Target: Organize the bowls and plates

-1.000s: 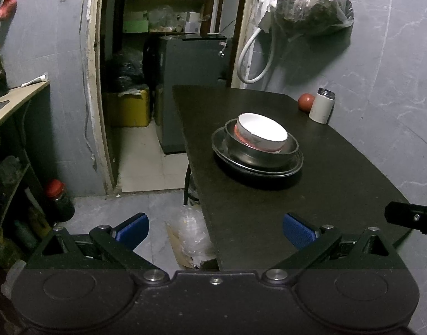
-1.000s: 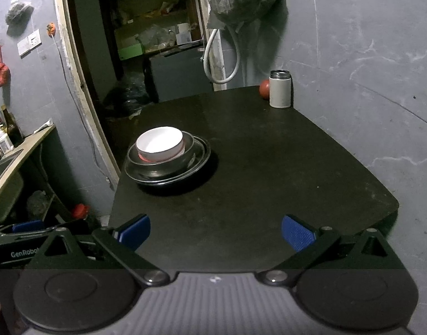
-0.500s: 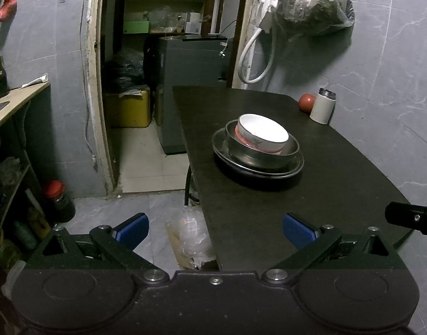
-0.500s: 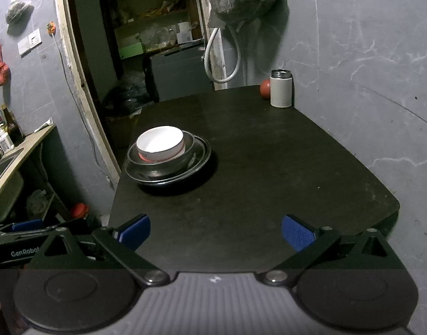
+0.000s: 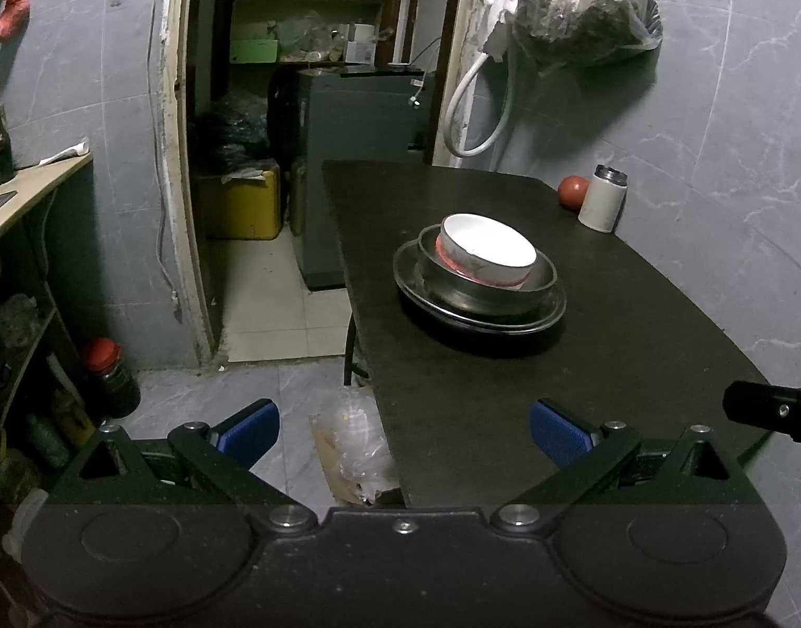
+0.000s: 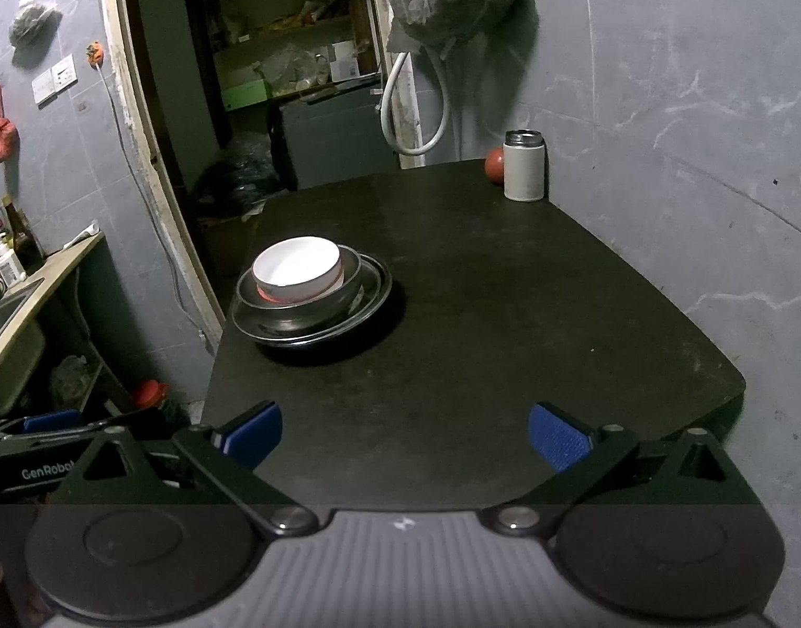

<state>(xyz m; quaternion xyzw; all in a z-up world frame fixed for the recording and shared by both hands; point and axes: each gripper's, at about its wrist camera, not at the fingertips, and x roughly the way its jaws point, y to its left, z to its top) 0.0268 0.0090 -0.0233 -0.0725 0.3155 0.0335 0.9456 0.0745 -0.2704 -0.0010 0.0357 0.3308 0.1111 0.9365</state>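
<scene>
While both grippers hang back at the near edge of the black table (image 6: 505, 314), the stack of dishes sits well ahead of them, toward the table's left side and close to its edge by the doorway. The left gripper (image 5: 403, 426) has its blue pads spread wide with nothing between them; the right gripper (image 6: 403, 432) is likewise spread and empty.

A white bowl (image 5: 487, 248) with a reddish band outside nests in a metal bowl (image 5: 484, 288), which rests on a wide metal plate (image 5: 479, 309). Well beyond the stack, at the table's far right corner, a white canister (image 6: 524, 167) stands just beside a red round object (image 6: 494, 165), touching or nearly so.

Judging by looks, the white bowl is ceramic: stiff, fairly heavy for its size, glazed and slippery, and liable to chip if knocked against metal. Its exposed rim, standing clear above the metal bowl, looks the best place to pinch, one finger inside and one outside. The metal pieces appear light, rigid and slick; the plate's low rim offers little purchase. The stack looks already nested, so little may remain to do.
</scene>
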